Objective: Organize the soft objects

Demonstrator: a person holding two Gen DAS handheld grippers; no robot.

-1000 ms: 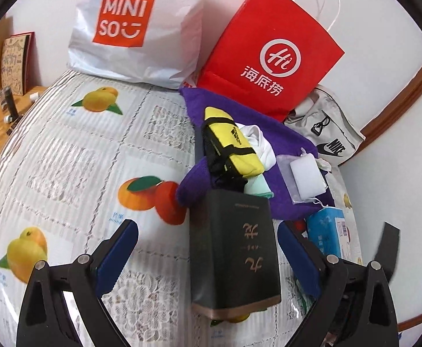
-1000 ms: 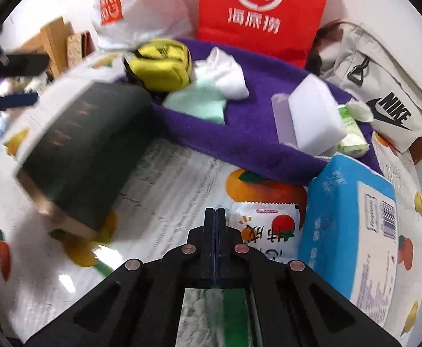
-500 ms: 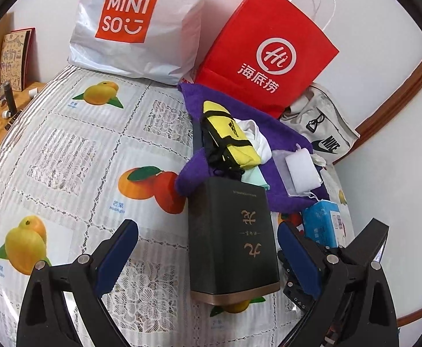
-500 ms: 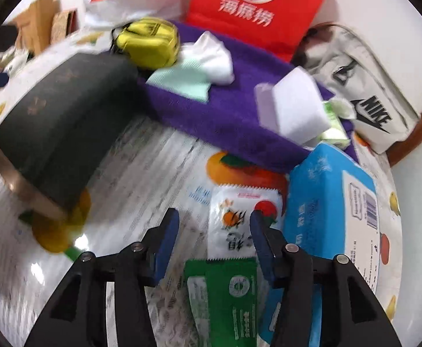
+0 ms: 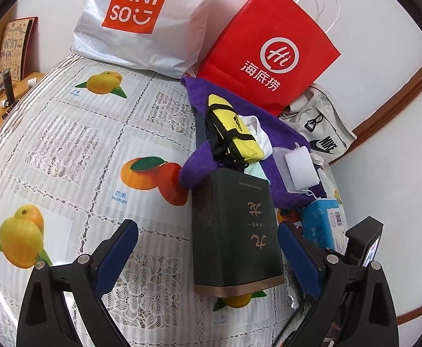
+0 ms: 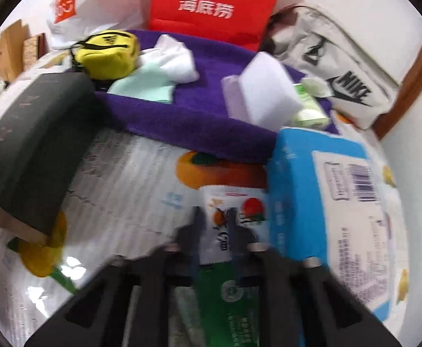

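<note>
- Left wrist view: the left tool [image 5: 208,257] is spread wide, its blue-padded fingers [image 5: 118,253] empty, hovering over the counter [image 5: 66,150] with its fruit-printed lace cloth.
- A dark box [image 5: 235,228] with gold characters lies between the two fingers without touching either.
- Beyond the box, a purple towel [image 5: 286,133] carries the soft things: a yellow pouch [image 5: 234,131] with black straps, a white cloth [image 5: 258,134] just right of it, and a white sponge block [image 5: 301,166] further right.
- A blue tissue pack [image 5: 322,225] sits near the right finger, just this side of the towel.
- Far back stand a white Miniso bag [image 5: 141,20], a red paper bag [image 5: 268,52] and a grey Nike bag [image 5: 320,127].
- Right wrist view (blurred): the right tool [image 6: 215,231] is nearly pressed together around the lower part of a white snack packet [image 6: 234,219] printed with fruit; whether the fingers actually touch it I cannot tell.
- A green packet [image 6: 228,297] lies just near of the white one, between the tool's arms.
- The blue tissue pack [image 6: 332,208] is just right of the packet, the dark box [image 6: 34,141] well to the left.
- Far side: the purple towel [image 6: 199,115] holds the yellow pouch [image 6: 109,55], a mint cloth [image 6: 144,86], the white cloth [image 6: 176,60] and the sponge block [image 6: 268,92].
</note>
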